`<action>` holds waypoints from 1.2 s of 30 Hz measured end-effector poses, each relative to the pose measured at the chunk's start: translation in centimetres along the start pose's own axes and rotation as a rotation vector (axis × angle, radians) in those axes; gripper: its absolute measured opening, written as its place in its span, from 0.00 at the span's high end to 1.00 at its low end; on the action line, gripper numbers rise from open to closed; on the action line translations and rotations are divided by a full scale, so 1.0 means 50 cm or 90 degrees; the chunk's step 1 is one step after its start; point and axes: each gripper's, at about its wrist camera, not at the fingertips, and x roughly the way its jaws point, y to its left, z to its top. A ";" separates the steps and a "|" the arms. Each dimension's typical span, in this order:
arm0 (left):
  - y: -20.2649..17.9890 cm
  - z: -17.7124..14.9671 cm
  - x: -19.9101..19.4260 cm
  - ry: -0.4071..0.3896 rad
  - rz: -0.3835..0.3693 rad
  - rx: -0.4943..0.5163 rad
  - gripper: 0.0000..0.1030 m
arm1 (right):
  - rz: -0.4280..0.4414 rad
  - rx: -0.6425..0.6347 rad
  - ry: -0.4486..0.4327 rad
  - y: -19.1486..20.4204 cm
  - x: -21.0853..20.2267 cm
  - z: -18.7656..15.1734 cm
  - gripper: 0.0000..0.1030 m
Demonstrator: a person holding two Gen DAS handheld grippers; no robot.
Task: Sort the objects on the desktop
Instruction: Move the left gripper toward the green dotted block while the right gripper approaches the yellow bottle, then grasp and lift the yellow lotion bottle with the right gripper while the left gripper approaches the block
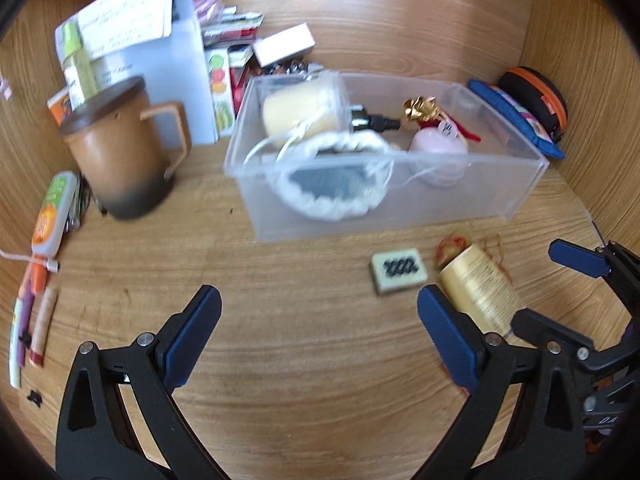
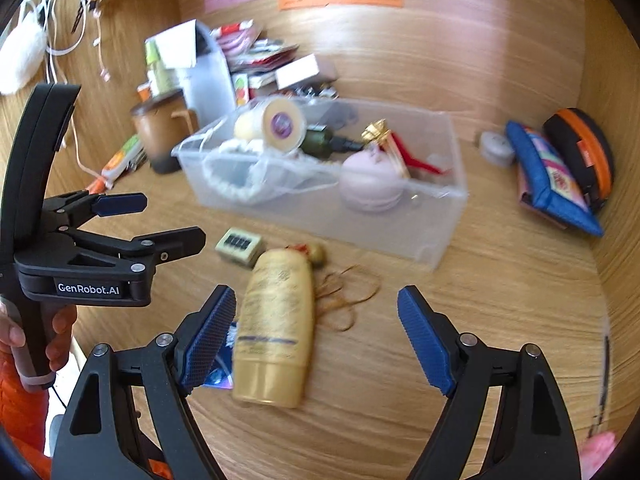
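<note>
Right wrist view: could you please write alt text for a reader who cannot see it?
The open right gripper points down at a gold bottle lying on a wooden desk, beside loose rubber bands and a small cream tile. Behind them, a clear plastic bin holds toiletries. The open left gripper enters from the left.

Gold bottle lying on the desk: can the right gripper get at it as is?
Probably yes. The right gripper is open, the gold bottle lies just inside its left finger, nothing on top; loose rubber bands lie beside it.
</note>
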 end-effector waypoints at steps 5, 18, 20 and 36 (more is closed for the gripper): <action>0.022 -0.022 0.007 0.014 -0.003 -0.018 0.03 | -0.005 -0.025 0.027 0.028 0.033 -0.011 0.34; 0.042 -0.030 0.011 0.021 -0.013 -0.033 0.03 | -0.014 -0.045 0.060 0.059 0.083 -0.014 0.55; 0.036 -0.027 0.017 0.025 -0.015 -0.031 0.03 | -0.020 -0.049 0.056 0.064 0.083 -0.014 0.56; -0.064 0.013 0.065 0.036 -0.040 0.027 0.06 | -0.025 0.019 -0.006 -0.036 0.006 0.014 0.56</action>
